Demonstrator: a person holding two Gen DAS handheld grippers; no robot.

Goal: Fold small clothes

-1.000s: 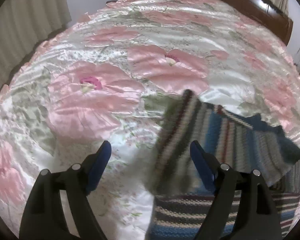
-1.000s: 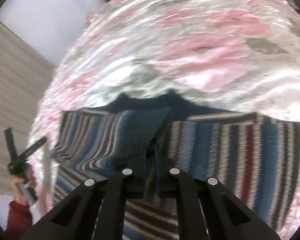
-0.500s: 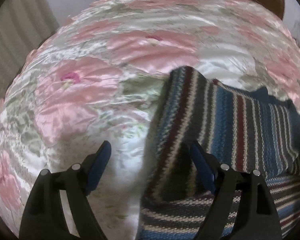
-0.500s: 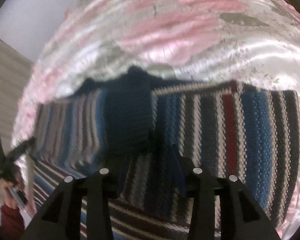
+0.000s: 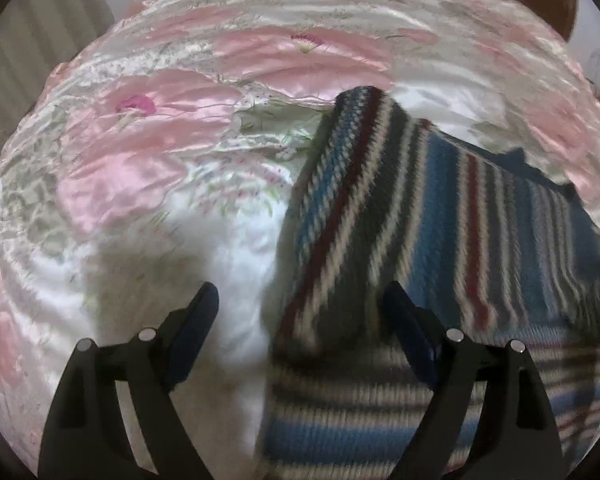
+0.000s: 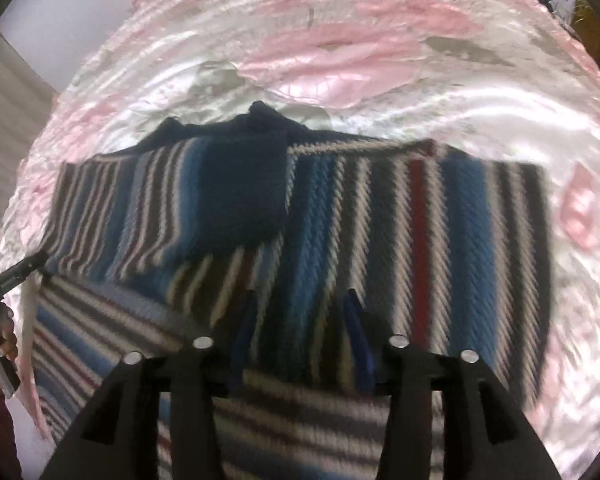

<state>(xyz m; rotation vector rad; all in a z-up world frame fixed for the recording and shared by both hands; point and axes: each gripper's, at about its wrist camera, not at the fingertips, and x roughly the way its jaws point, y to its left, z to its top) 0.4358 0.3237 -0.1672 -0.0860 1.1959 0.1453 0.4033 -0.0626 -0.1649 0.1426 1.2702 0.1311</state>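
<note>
The striped knit sweater lies on the pink floral satin bedspread, sleeves folded in. The left gripper hangs wide open and empty over its left edge; the right gripper is parted over the middle, gripping nothing. No label or writing is legible, and bare bedspread lies open left of and beyond the sweater.

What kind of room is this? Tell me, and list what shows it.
Most likely a bedroom. A satin floral bedspread covers a wide bed, a dark wooden headboard stands at its far end, and pleated curtains hang on the left. A striped knitted sweater lies spread out on the bed.
</note>
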